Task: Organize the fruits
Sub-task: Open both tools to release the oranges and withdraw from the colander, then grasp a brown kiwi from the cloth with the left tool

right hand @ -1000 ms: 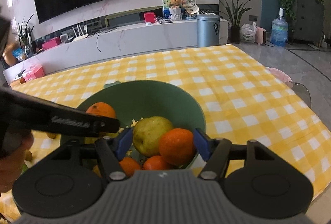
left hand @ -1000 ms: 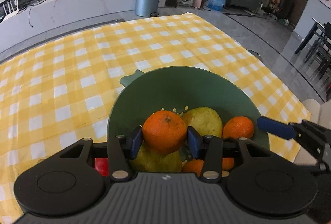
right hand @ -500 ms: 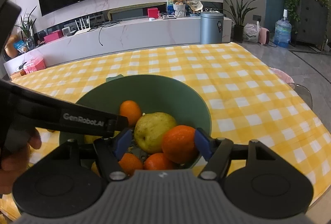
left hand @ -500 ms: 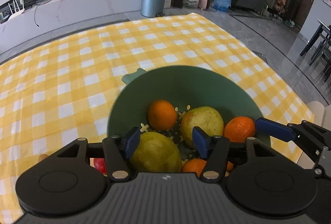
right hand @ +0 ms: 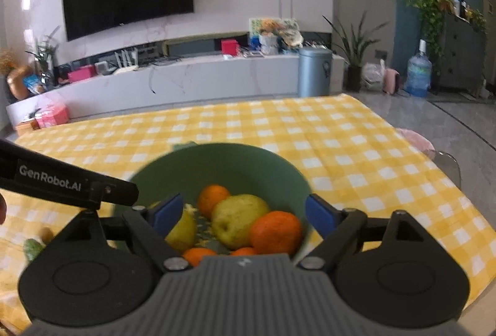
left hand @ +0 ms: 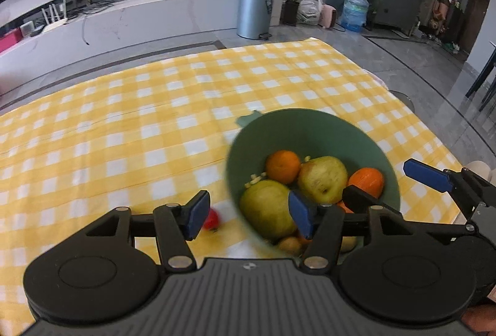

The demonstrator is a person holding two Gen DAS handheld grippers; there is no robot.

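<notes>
Filling the lower right of the left wrist view, a round matte green colander bowl (left hand: 313, 131) on yellow-checked cloth (left hand: 124, 118) holds dimpled oranges (left hand: 283, 166) and smooth pears (left hand: 322, 177); the left gripper (left hand: 248, 213) stands spread and empty, a small red fruit (left hand: 212, 219) beside its left pad. In the right wrist view, the right gripper (right hand: 245, 213) is opening, pinching nothing, bowl (right hand: 223, 162) at centre.
</notes>
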